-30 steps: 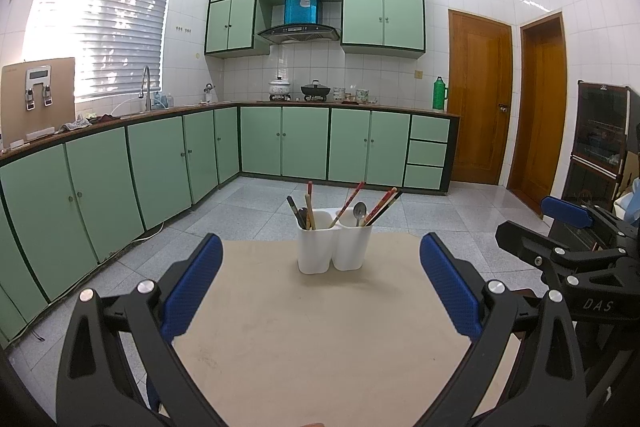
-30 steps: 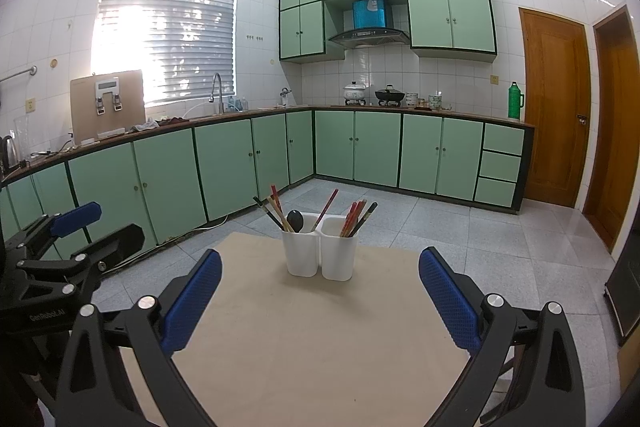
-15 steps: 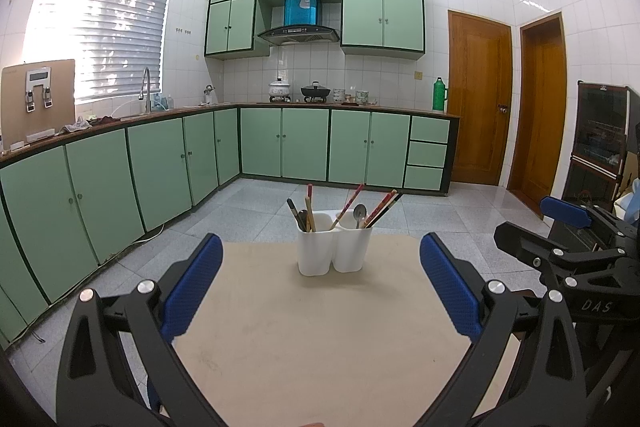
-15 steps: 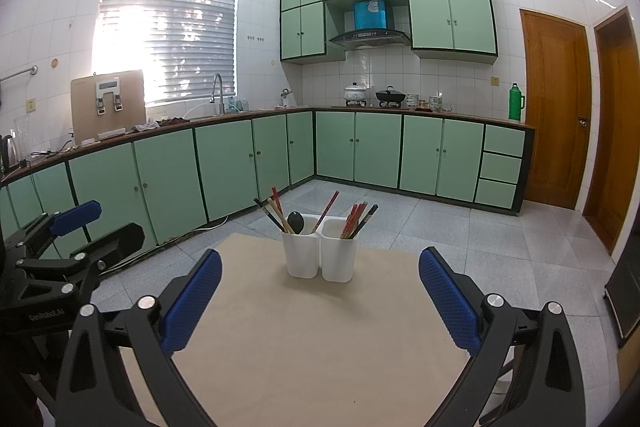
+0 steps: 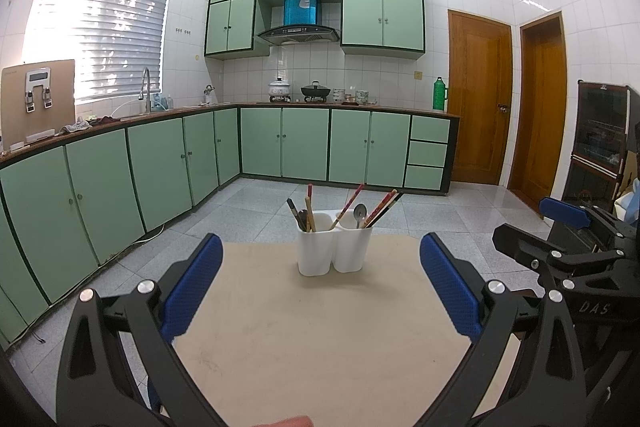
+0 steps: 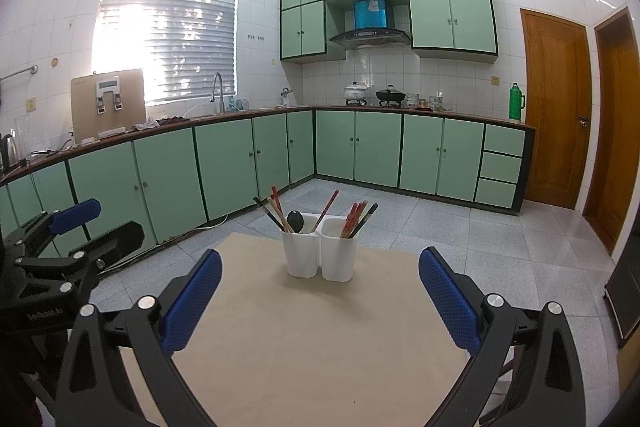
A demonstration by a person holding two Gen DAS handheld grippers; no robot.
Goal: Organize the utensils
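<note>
Nothing has moved appreciably since the earlier frames: both hand-held grippers hold the same pose and the holder stands in the same spot.

Step in hand: pre-approach. No utensil is grasped. The left hand-held gripper [image 5: 320, 287] is spread wide and empty. The right hand-held gripper [image 6: 320, 291] is likewise spread wide and empty.

Location of task items: the white two-cup holder [image 5: 334, 251] stands upright near the far edge of the worktop [image 5: 320, 347], roughly midway between its side edges. The left cup [image 5: 314, 251] carries chopsticks [image 5: 309, 205] and a dark utensil. The right cup [image 5: 352, 249] carries a metal spoon [image 5: 360, 211] and more red chopsticks [image 5: 380, 207]. The cups touch each other. In the right wrist view a dark spoon [image 6: 295, 221] shows in the left cup.

Relation to the grippers: the holder lies ahead of both, well apart from the fingertips, centred between the jaws in each view. The right hand-held gripper sits at the near right edge of the worktop, the left at the near left.

Next move, as a judgement: sorting by type appears unfinished, since both cups hold mixed items. One gripper must advance toward the far edge, align over a single handle, and close on it alone. Crossed chopsticks may be disturbed; the light holder may tip.
</note>
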